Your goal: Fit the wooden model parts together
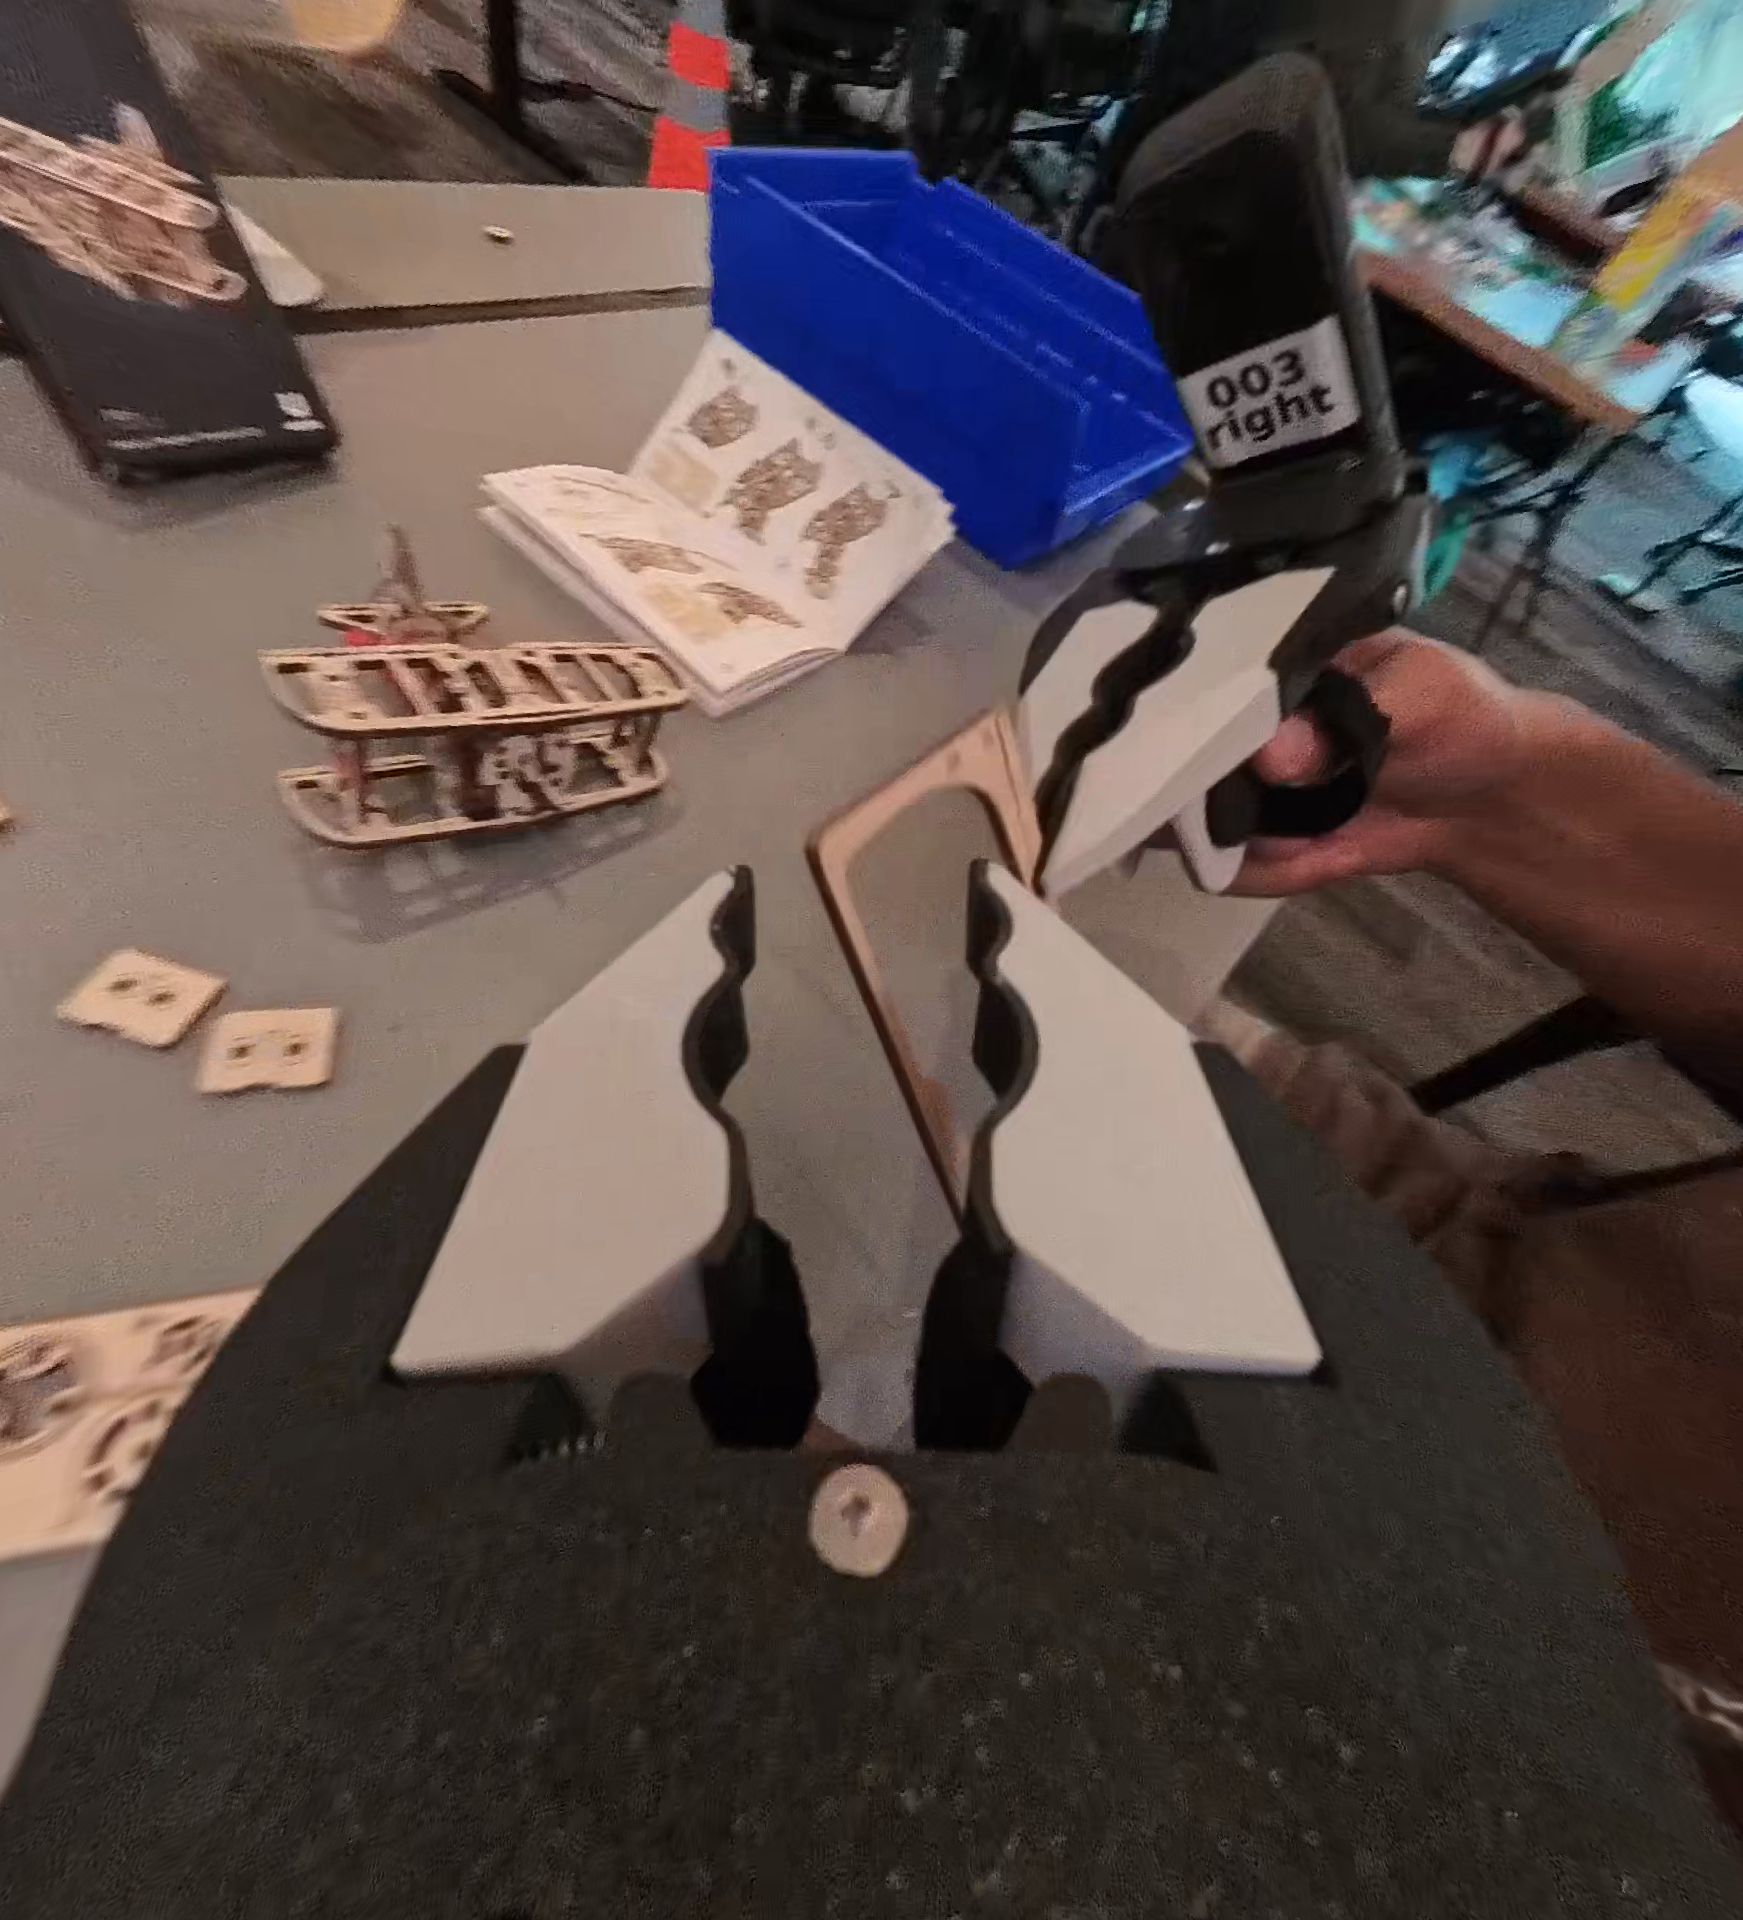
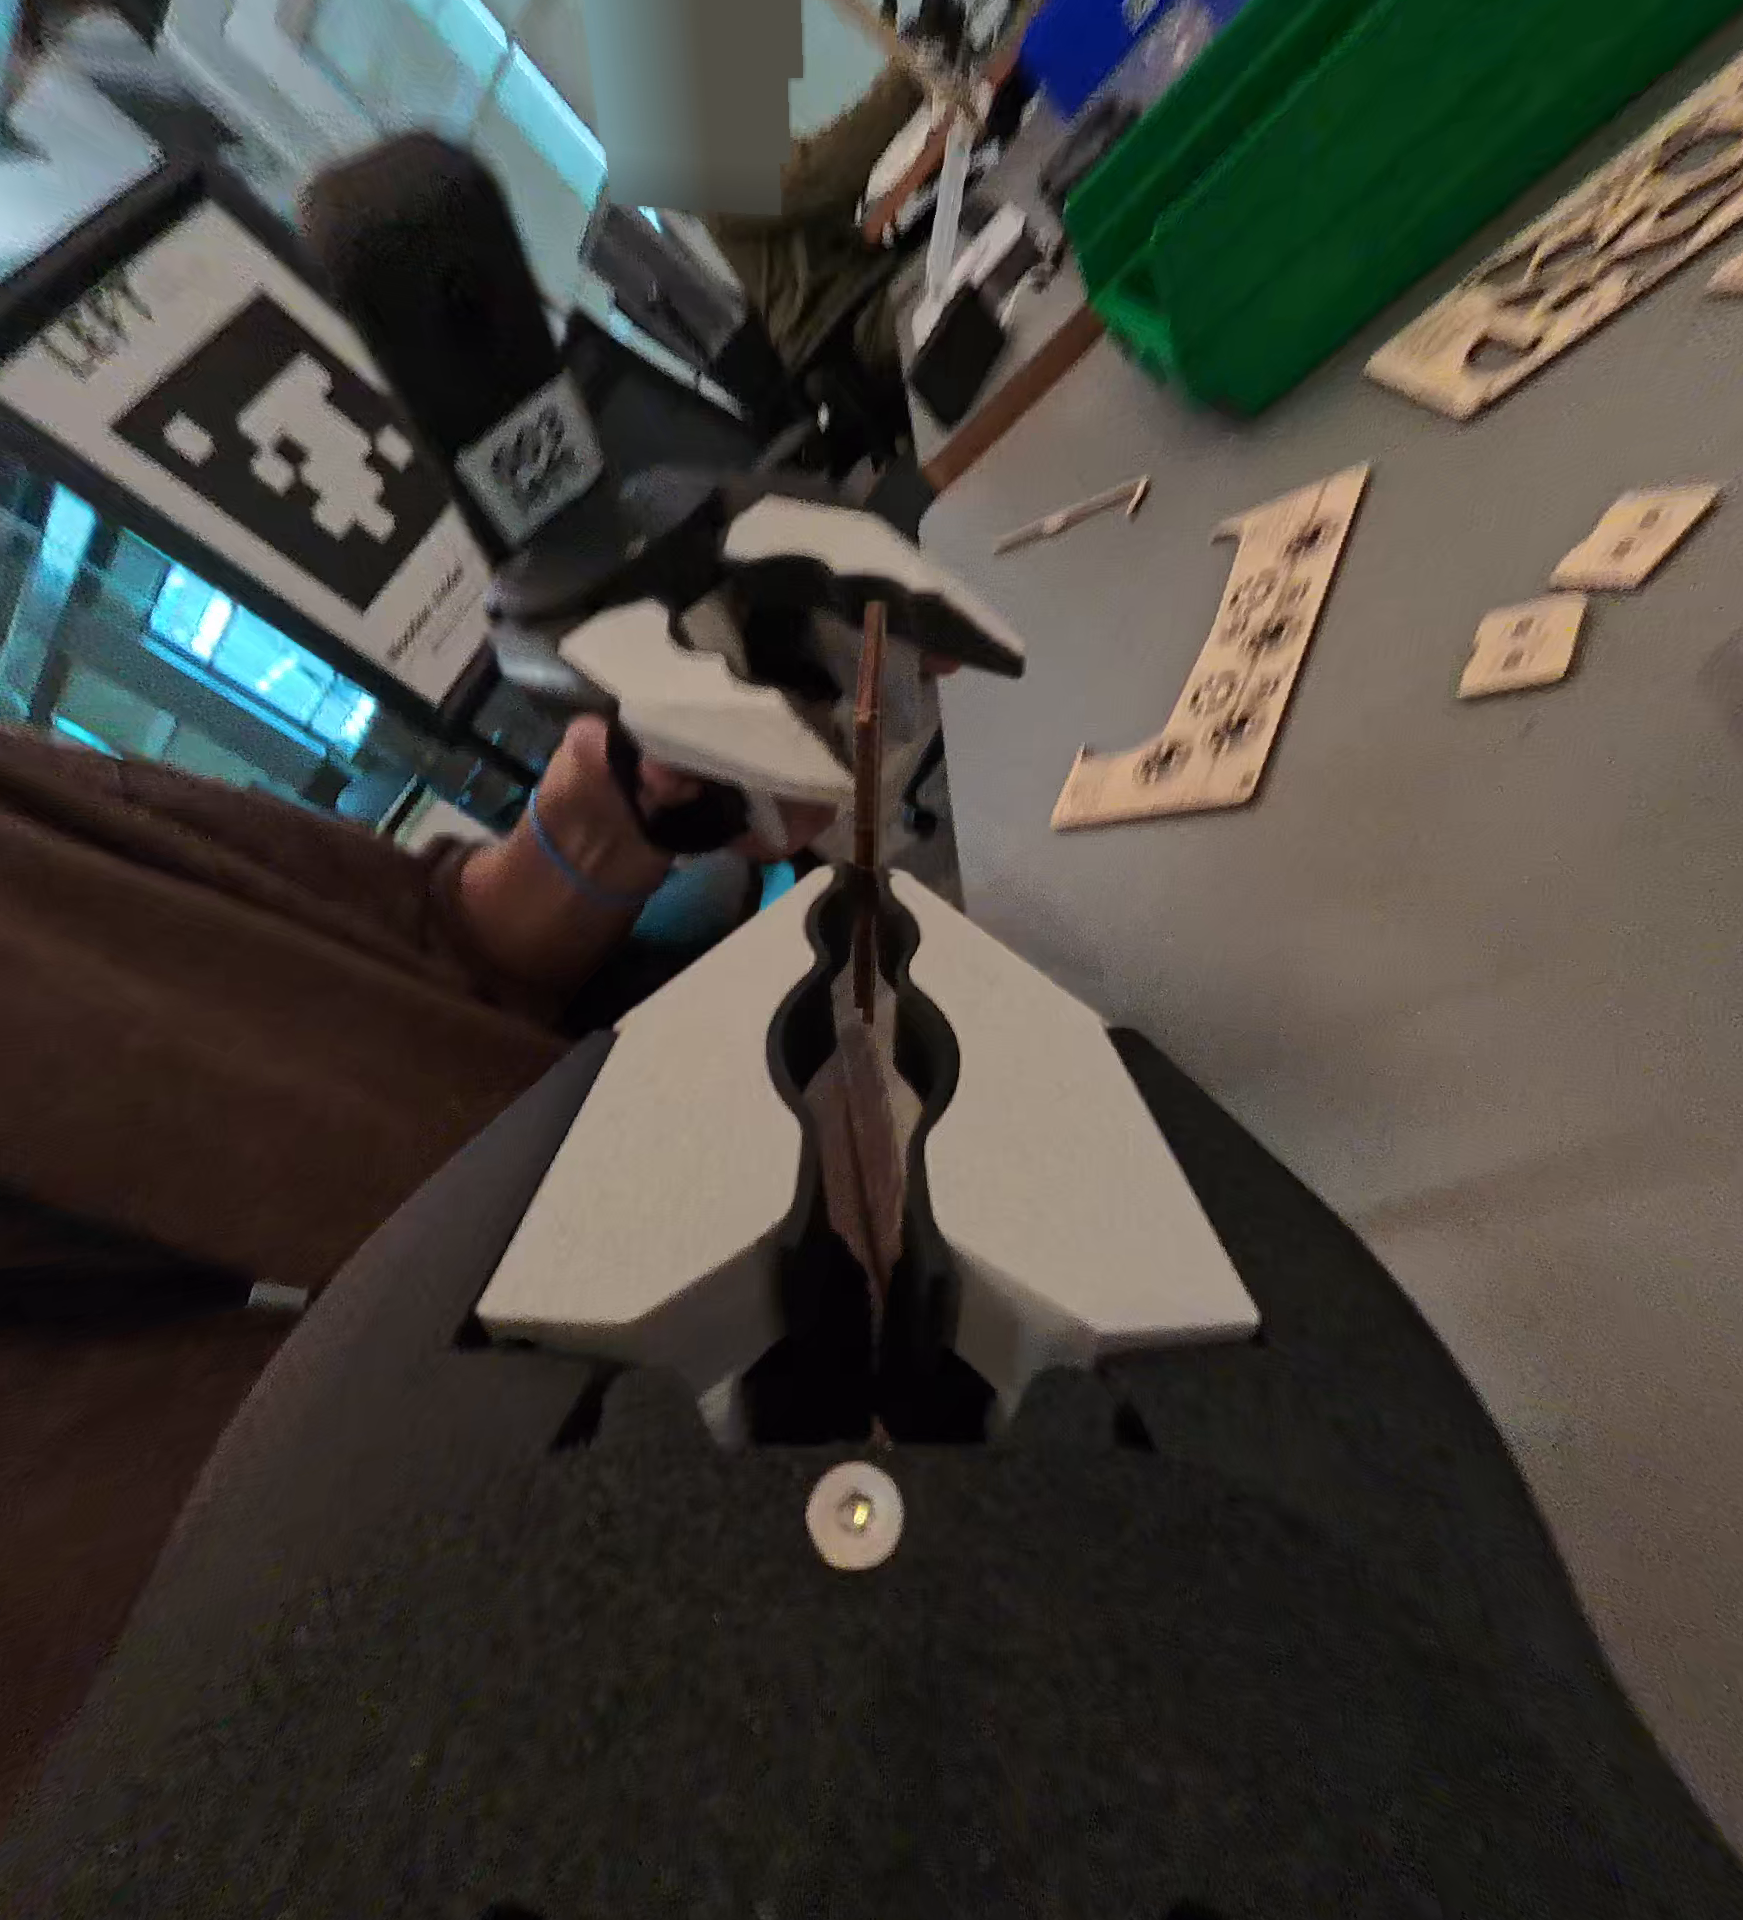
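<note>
A thin wooden frame piece [image 1: 853, 955] with a large rounded cut-out is held in the air over the grey table's [image 1: 119, 1143] right edge. My right gripper [image 1: 1043, 857] is shut on its far right edge. In the right wrist view, the piece [image 2: 869, 727] shows edge-on, pinched between that gripper's [image 2: 862, 883] pads. My left gripper [image 1: 862, 878] is open. The frame's left side stands between its fingers, and there is a gap to both pads. It also shows in the right wrist view [image 2: 908, 717], jaws apart around the piece. A wooden biplane model [image 1: 472, 727] stands on the table.
An open instruction booklet [image 1: 732, 551], a blue bin [image 1: 950, 312] and a black box [image 1: 119, 281] lie behind the biplane. Two small wooden squares [image 1: 142, 995] and a punched sheet [image 1: 36, 1423] lie to the left. The right wrist view shows a green bin [image 2: 1314, 208] and another punched sheet [image 2: 1241, 644]. The grippers are tip to tip, or close to it.
</note>
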`<state>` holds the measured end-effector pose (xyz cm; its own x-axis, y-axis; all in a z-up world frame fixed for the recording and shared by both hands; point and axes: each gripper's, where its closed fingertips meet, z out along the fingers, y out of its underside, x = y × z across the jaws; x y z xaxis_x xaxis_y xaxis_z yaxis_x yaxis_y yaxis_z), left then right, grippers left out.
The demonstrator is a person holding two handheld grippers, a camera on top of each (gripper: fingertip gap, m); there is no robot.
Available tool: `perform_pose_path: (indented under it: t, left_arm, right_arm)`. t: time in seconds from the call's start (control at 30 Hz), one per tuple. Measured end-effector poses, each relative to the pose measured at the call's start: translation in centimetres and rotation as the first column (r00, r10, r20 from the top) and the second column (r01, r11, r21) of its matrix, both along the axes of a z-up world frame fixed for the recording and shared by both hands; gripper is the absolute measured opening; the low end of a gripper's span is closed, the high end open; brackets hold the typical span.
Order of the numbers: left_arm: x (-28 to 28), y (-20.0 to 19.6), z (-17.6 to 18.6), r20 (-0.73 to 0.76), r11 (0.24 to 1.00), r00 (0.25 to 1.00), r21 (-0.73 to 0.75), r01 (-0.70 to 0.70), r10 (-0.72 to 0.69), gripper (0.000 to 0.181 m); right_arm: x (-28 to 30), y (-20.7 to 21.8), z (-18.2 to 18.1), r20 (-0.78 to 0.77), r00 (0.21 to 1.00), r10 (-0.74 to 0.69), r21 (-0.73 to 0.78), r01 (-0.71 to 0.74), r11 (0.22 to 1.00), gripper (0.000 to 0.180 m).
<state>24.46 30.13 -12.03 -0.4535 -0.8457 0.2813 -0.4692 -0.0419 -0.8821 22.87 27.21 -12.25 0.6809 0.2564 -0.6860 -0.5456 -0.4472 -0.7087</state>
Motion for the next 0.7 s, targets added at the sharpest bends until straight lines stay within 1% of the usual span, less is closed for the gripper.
perform_pose_path:
  t: [0.03,0.07,0.1,0.17,0.23,0.3,0.33,0.37,0.4,0.47,0.53,0.6,0.7]
  left_arm:
    - [0.0,-1.5,-0.2,-0.014,0.997,0.999,-0.055,0.052,-0.053,0.033]
    - [-0.1,-3.1,-0.7,-0.045,0.989,0.992,-0.1,0.11,-0.115,0.023]
    - [0.0,-4.2,-1.2,-0.075,0.983,0.987,-0.123,0.134,-0.143,0.018]
    - [0.4,-5.5,-1.7,-0.088,0.973,0.982,-0.178,0.148,-0.165,0.009]
    - [0.6,-6.7,-1.7,-0.115,0.94,0.973,-0.302,0.156,-0.199,0.0]
    - [1.1,-7.6,-2.7,-0.158,0.917,0.968,-0.379,0.125,-0.197,0.0]
    - [1.3,-8.0,-3.5,-0.175,0.921,0.967,-0.375,0.11,-0.186,0.0]
    - [1.1,-8.6,-4.2,-0.186,0.922,0.962,-0.368,0.122,-0.202,0.0]
    - [0.8,-9.4,-4.5,-0.194,0.918,0.954,-0.368,0.144,-0.228,0.0]
    - [0.9,-9.8,-5.4,-0.204,0.94,0.957,-0.313,0.136,-0.206,0.0]
    - [1.1,-9.3,-5.4,-0.202,0.94,0.958,-0.316,0.132,-0.202,0.0]
    - [1.6,-8.0,-5.6,-0.212,0.94,0.962,-0.327,0.098,-0.174,0.0]
    - [2.1,-5.5,-6.7,-0.245,0.962,0.962,-0.267,0.053,-0.121,0.0]
  right_arm:
    - [-0.6,-1.0,-0.6,0.015,1.0,0.023,-0.025,-0.023,0.999,0.002]
    - [-0.8,-1.9,-1.2,0.035,0.999,0.024,-0.041,-0.022,0.999,0.001]
    - [-0.6,-2.6,-1.5,0.046,0.999,0.002,-0.05,0.0,0.999,0.001]
    - [0.5,-3.9,-2.2,0.048,0.997,-0.068,-0.067,0.071,0.995,0.002]
    - [1.8,-5.0,-2.2,0.014,0.99,-0.139,-0.058,0.139,0.989,0.002]
    - [3.1,-5.7,-3.3,0.059,0.976,-0.208,-0.109,0.213,0.971,0.003]
    - [3.9,-6.0,-4.3,0.111,0.962,-0.249,-0.15,0.264,0.953,0.001]
    - [5.2,-6.5,-5.6,0.178,0.934,-0.311,-0.197,0.343,0.918,0.001]
    - [5.5,-6.8,-6.1,0.206,0.924,-0.322,-0.202,0.362,0.91,0.001]
    - [5.3,-6.9,-5.9,0.158,0.934,-0.321,-0.184,0.347,0.92,0.001]
    - [5.4,-7.1,-5.8,0.147,0.938,-0.314,-0.174,0.337,0.925,0.001]
    - [5.6,-7.3,-5.8,0.144,0.94,-0.309,-0.173,0.331,0.928,0.001]
    - [6.2,-7.8,-6.6,0.151,0.938,-0.312,-0.196,0.337,0.921,0.002]
